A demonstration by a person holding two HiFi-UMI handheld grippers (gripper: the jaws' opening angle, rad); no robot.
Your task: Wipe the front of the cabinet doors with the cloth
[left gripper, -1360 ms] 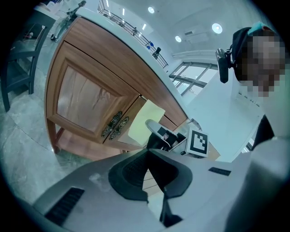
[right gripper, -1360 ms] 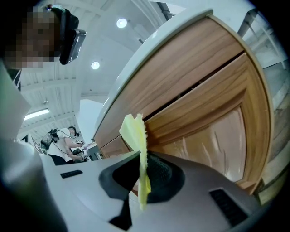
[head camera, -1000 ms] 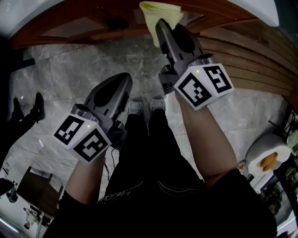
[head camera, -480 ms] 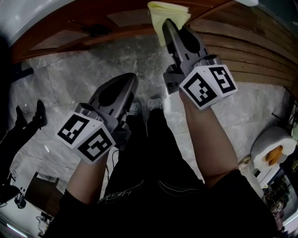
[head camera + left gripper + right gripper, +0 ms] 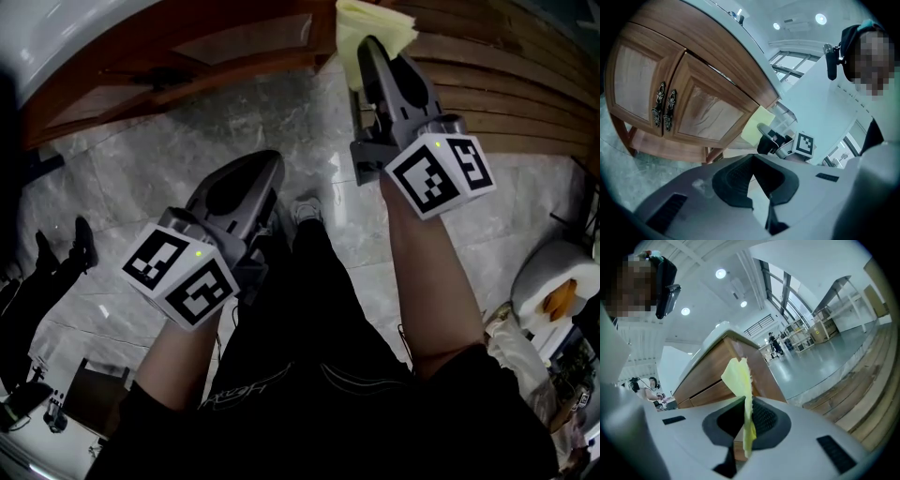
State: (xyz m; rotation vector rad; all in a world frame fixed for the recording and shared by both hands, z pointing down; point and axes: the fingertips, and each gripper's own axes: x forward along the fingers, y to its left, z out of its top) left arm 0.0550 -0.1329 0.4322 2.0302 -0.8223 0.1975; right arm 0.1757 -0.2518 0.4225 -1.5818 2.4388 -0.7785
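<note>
The right gripper (image 5: 369, 47) pinches the yellow cloth (image 5: 373, 21) against the wooden cabinet's (image 5: 701, 110) corner (doors off to the side), while the left gripper (image 5: 267, 165) hangs closed and empty above the floor.

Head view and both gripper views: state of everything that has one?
left gripper: shut, empty
right gripper: shut on the yellow cloth
yellow cloth: folded, held up by the cabinet's corner
cabinet doors: both closed
</note>
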